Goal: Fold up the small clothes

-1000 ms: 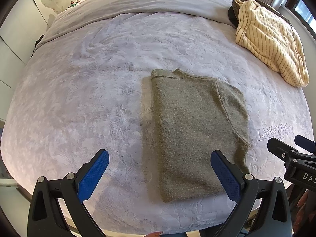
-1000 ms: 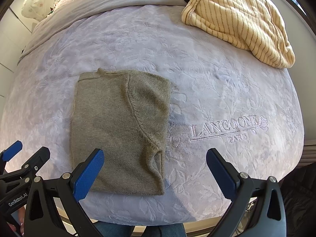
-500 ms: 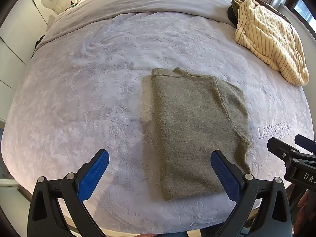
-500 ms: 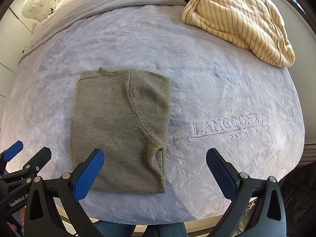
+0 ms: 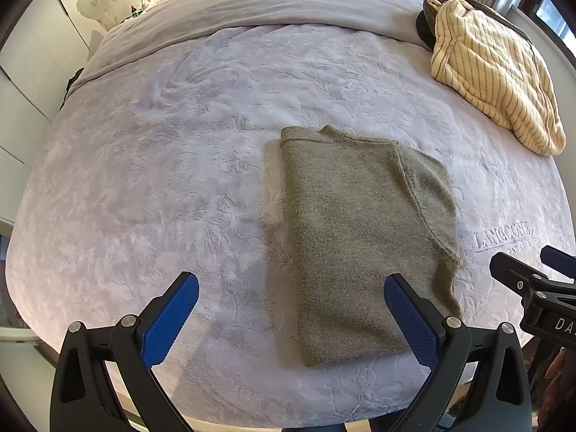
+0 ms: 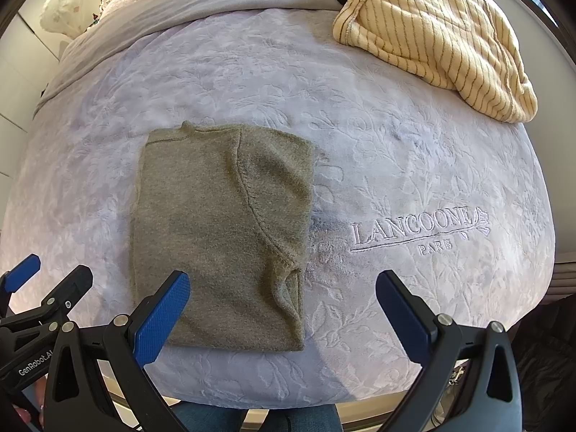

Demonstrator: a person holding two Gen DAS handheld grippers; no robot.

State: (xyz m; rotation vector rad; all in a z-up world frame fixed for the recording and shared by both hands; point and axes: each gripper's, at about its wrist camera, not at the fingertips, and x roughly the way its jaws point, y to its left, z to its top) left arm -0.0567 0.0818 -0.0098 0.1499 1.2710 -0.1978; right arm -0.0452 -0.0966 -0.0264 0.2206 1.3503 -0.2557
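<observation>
left tongs (image 5: 291,309) wide apart, empty | right tongs (image 6: 282,306) likewise | sweater (image 5: 363,237) folded (sleeves seemingly tucked under)

The green sweater (image 6: 219,230) is soft knit cloth, fuzzy and matt, with a thick stitched seam. The purple blanket (image 6: 378,151) under it is plush, fluffy cloth with leaf shapes pressed in and shiny sewn letters. The striped cloth (image 6: 435,32) looks thick and fleecy, cream with brown lines. The grey sheet (image 5: 288,3) at the far end is smooth, flat cloth. The left gripper (image 5: 291,318) and right gripper (image 6: 282,315) are matt black plastic with small shiny metal screws, and their blue finger pads (image 6: 162,318) look rubbery with a bumpy dotted surface
</observation>
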